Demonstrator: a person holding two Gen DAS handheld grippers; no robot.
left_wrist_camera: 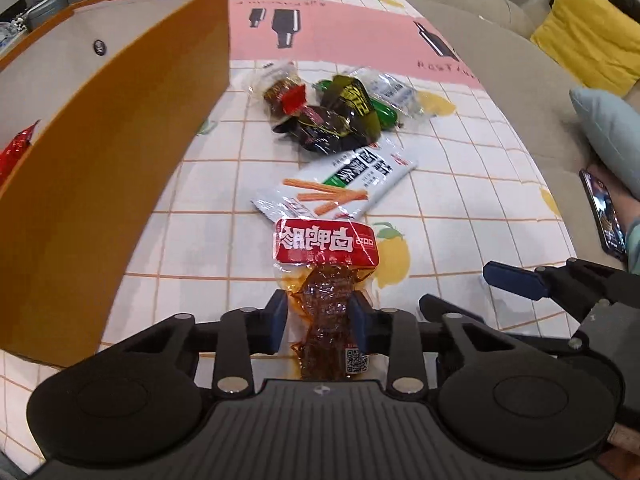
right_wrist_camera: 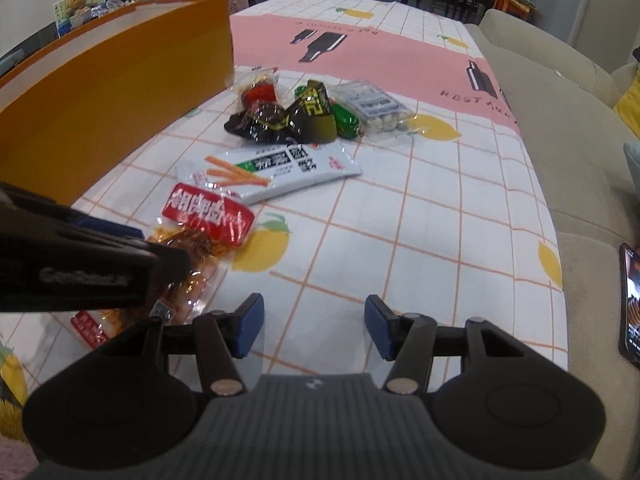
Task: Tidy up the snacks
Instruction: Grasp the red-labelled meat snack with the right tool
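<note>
- L tool (left_wrist_camera: 320, 316): pads clamped on clear end of red-label meat snack packet (left_wrist_camera: 326, 264), lying on worktop (left_wrist_camera: 460, 184) beside orange box (left_wrist_camera: 100, 200)
- R tool (right_wrist_camera: 314, 328): pads apart, nothing between, over bare cloth
- White stick-snack packet (right_wrist_camera: 272, 172) and mixed snack pile (right_wrist_camera: 296, 116) lie beyond

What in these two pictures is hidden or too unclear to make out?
- Orange box, left wrist view: its wall and the left edge hide the inside; only a red packet corner shows.
- Red-labelled snack packet, right wrist view: the left gripper's dark body covers its lower part.
- Snack pile, both views: packets overlap, so there is no sure count.
- Phone, right wrist view: cut off by the right edge.
</note>
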